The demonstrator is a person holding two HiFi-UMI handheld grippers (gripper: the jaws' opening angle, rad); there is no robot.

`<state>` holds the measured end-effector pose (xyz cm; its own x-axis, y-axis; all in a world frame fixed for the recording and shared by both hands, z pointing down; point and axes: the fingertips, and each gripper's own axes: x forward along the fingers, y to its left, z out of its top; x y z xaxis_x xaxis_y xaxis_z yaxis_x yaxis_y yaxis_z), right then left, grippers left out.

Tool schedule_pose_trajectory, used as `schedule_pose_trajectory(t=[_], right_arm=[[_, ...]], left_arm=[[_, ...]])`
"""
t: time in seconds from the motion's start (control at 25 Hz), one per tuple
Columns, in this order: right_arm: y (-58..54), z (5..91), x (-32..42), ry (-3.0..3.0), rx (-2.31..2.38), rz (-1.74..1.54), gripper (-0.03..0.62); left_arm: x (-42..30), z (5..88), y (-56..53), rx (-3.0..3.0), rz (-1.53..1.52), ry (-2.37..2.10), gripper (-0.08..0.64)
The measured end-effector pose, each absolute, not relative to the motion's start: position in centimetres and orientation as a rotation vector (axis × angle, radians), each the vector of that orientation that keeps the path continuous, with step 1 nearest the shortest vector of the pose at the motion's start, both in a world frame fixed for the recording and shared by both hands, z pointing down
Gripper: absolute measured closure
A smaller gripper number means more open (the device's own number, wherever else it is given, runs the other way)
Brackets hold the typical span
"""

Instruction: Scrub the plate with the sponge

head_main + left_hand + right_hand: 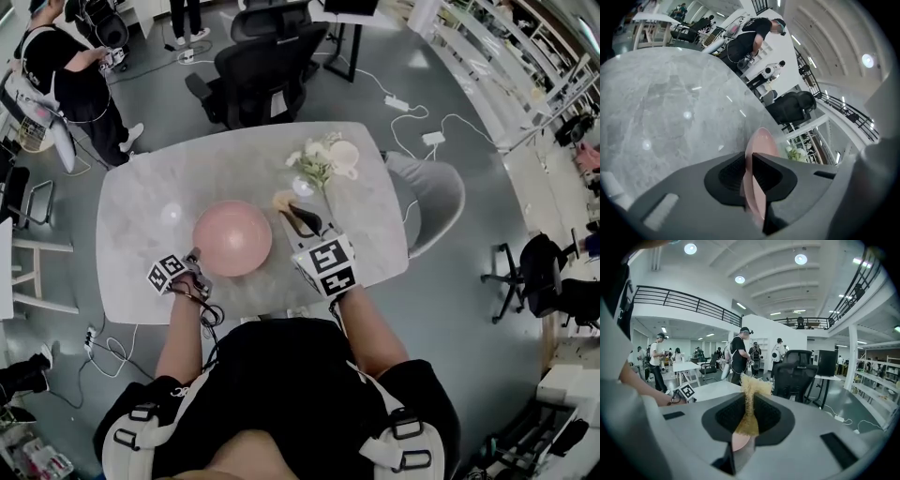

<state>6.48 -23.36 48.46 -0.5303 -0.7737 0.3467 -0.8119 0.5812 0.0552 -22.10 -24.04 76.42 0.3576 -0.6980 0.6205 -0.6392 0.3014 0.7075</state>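
The left gripper (751, 161) pinches the near rim of the round pink plate (232, 237), its two dark pads pressed on either face of the edge. From these jaws the plate runs straight ahead, over the grey marble table (141, 216). Whether it rests fully on the top I cannot tell.

The right gripper (749, 404) is clamped on a tan, fibrous sponge (752, 385), whose frayed end sticks out past the fingertips, long axis in line with the jaws. This gripper hangs just beside the plate's right edge, so the plate's face lies to its left and below it. Judged from that, the sponge must swing left and down to meet the plate. The right gripper is the one to move while the left steadies.

Count: one plate, one sponge, two grippers.
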Motion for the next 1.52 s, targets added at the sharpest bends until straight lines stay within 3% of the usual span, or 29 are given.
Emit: schedule_pose_trajectory(t=[0.44, 0.76, 1.12, 1.52], right_arm=[[-23.6, 49.0, 7.1, -2.472, 1.317, 0.195, 0.539], [-24.4, 47.6, 5.3, -2.520, 1.310, 0.147, 0.538], [-25.9, 43.7, 2.5, -2.685, 1.413, 0.085, 0.540], [-26.7, 42.2, 1.5, -2.712, 1.518, -0.002, 0.540]], left_arm=[[-23.9, 79.0, -22.8, 1.323, 0.133, -1.494, 0.515], [-26.2, 66.6, -26.3, 1.704, 0.115, -1.834, 0.515], [-22.1, 47.0, -26.4, 2.232, 0.138, -2.038, 0.525], [-20.9, 44.1, -23.4, 2.237, 0.205, -2.024, 0.525]])
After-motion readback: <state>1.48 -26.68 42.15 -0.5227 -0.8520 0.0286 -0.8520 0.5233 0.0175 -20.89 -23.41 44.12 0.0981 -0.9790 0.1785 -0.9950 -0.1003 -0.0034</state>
